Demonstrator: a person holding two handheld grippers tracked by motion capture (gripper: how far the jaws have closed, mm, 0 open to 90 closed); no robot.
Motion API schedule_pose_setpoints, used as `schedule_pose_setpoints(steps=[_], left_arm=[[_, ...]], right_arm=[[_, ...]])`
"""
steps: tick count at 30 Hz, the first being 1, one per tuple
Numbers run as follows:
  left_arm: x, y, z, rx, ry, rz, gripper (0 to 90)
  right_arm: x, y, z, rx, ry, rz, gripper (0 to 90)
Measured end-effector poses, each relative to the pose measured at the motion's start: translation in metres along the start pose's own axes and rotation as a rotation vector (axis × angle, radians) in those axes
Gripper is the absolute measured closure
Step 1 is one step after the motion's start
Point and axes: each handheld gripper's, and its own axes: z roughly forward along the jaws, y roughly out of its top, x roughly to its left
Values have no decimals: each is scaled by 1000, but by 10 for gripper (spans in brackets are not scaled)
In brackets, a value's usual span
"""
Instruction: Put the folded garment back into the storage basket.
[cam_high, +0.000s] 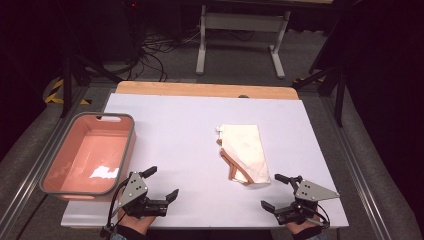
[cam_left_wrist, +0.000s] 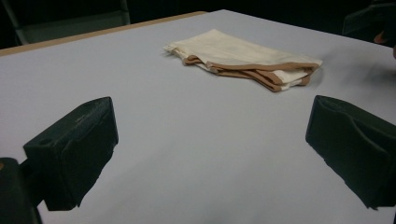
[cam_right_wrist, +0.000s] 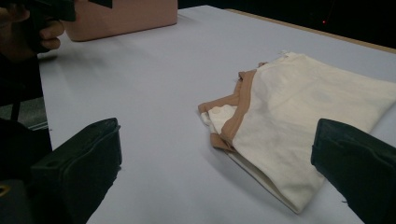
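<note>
Cloth (cam_high: 243, 150), folded, cream with tan trim, lies right of centre on the table (cam_high: 180, 125). It looks light, soft and limp, best pinched at a trimmed edge. Left gripper (cam_high: 159, 184) and right gripper (cam_high: 274, 191) hover near it, jaws spread, empty.

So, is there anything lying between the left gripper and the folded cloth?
No. Between the left gripper and the folded cream cloth there is just bare white table. The high view and the left gripper view both show this.
</note>
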Motion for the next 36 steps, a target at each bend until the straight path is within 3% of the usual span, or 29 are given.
schedule_pose_setpoints(steps=[7,9,15,23,30,36], left_arm=[[-3,23,15,26,-22,36,34],[-5,28,19,-1,-36,53,71],[-4,43,39,48,-88,35,71],[-3,65,60,129,-121,122,60],[2,77,74,132,-152,87,56],[2,91,91,154,-151,109,38]], right_arm=[[0,0,0,2,3,-2,24],[0,0,0,2,6,-1,24],[-1,0,-1,-1,14,5,24],[-2,0,-3,-13,15,17,27],[-3,-1,-3,-8,13,19,31],[-3,-1,-3,-6,11,18,30]])
